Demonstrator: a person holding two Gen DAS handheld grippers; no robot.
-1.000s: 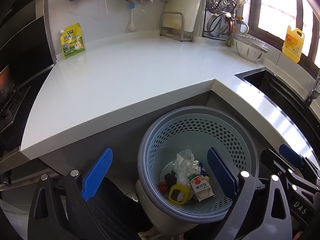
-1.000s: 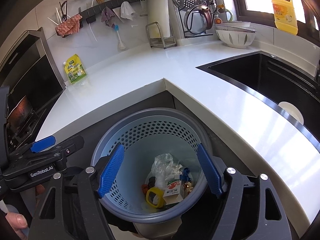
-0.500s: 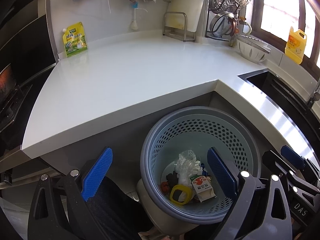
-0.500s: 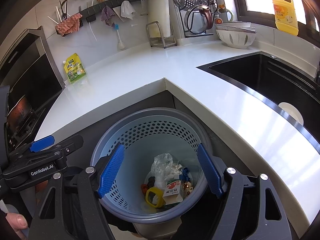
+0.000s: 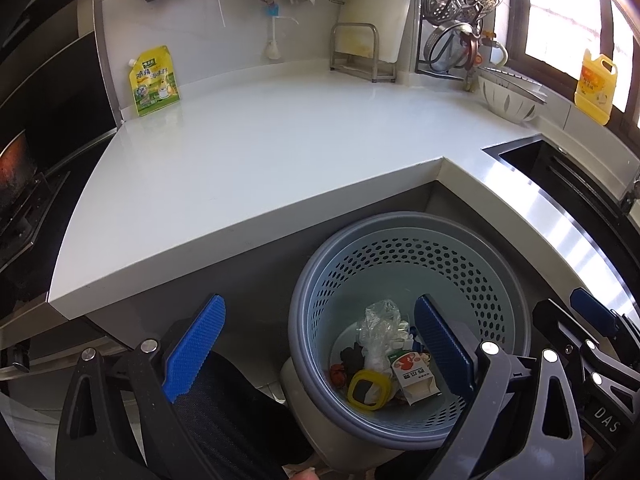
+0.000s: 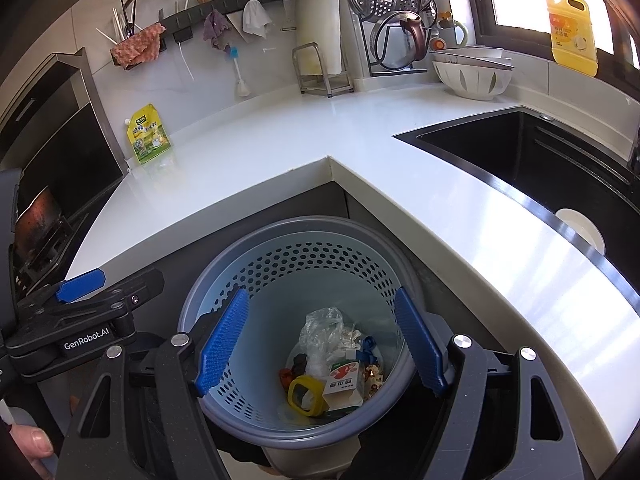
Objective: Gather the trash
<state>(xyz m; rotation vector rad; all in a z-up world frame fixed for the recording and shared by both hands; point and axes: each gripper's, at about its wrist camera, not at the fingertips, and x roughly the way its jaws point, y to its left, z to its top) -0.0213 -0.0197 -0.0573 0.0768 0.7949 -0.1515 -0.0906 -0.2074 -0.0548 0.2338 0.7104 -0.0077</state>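
Hovering over the perforated basket [image 6: 298, 276] tucked under the inner corner of the white counter [image 6: 304, 132], I hold both tools wide: my right gripper [image 6: 320, 344] has its jaws spread, one blue pad over each side of the basket's mouth, pinching nothing, and my left gripper [image 5: 320, 344] stands spread too, empty, one pad outside the basket and one over it.

The trash sits at the bottom of the basket: a crumpled clear plastic bag [image 6: 320, 326], a small red-and-white carton [image 6: 344, 384], a yellow ring-shaped piece [image 6: 304, 394] and some dark and red scraps I cannot identify. Beyond the basket, the counter carries only a yellow-green pouch [image 6: 148, 134] leaning at the back wall, which may or may not count as trash.

I judge all of it light. The bag is soft and slippery, best pinched at a bunched fold. The carton is thin card that would crush, so a gentle grip across its flat faces. The ring looks stiff; taking one side of it should do.
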